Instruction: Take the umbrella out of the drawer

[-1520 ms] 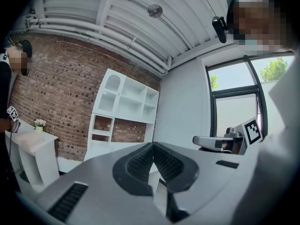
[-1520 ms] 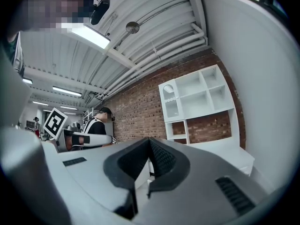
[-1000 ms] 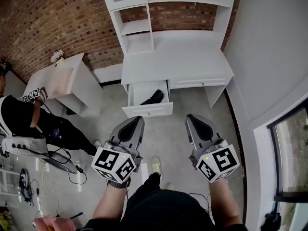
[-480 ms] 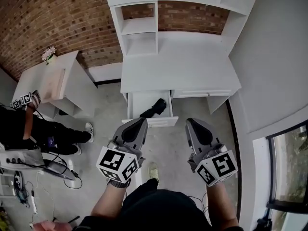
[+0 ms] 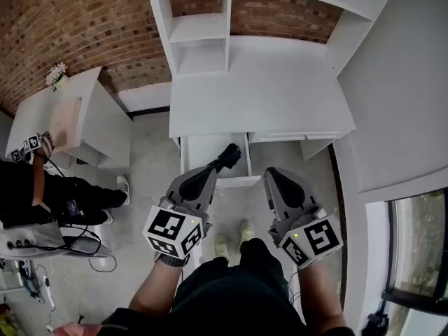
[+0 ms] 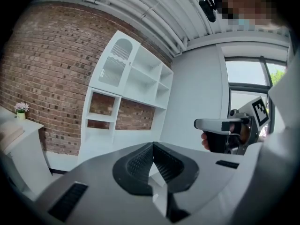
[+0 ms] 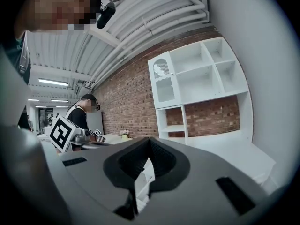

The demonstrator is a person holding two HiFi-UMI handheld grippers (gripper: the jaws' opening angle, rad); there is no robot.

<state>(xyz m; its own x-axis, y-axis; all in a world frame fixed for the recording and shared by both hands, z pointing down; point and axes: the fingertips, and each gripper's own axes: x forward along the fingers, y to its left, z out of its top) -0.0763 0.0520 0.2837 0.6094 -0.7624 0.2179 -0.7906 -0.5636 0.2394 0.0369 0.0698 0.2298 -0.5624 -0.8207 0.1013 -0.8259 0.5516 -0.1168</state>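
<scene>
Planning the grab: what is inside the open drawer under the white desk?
A black umbrella lies slanted in the drawer, toward its right side, on bare white bottom. The left gripper covers the drawer's near left part, so anything there cannot be seen.

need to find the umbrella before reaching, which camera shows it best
The head view: the black umbrella lies in the open drawer under the white desk, seen from above. The left gripper view and the right gripper view show shelves and brick wall, but no umbrella appears in either.

Black umbrella (image 5: 229,154) (folded) in open drawer (image 5: 199,149).
</scene>
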